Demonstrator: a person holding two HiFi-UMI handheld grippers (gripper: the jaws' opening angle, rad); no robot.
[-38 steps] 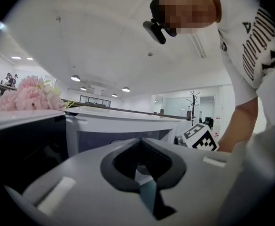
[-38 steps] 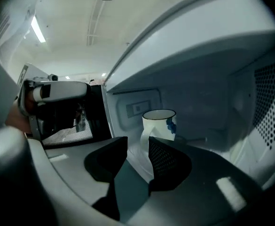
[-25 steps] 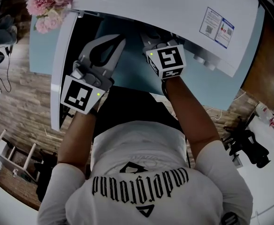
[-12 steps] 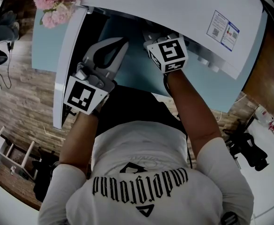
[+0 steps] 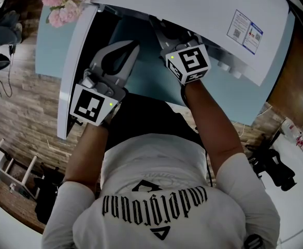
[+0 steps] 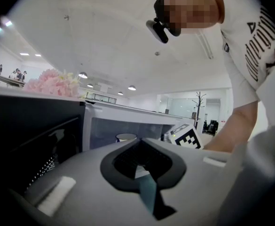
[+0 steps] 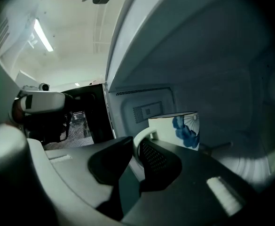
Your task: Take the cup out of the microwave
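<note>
I count one microwave (image 5: pixel 192 9), one cup (image 7: pixel 180 126), two claws, a left claw (image 5: pixel 133 46) and a right claw (image 7: pixel 135 147), one bunch of pink flowers (image 5: pixel 63 4) at eleven o'clock, and two stickers (image 5: pixel 235 24).

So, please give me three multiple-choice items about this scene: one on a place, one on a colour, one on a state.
1. Where does the cup stand? A on the floor; B inside the microwave; C on a shelf.
2. What colour is the flower print on the cup? A red; B yellow; C blue.
3. What is between the jaws of the right gripper? A the cup's handle; B nothing; C a spoon.
Answers: B, the right gripper view shows it in there; C, the petals are blue; A, the jaws, which have just been closing, pinch the handle.
</note>
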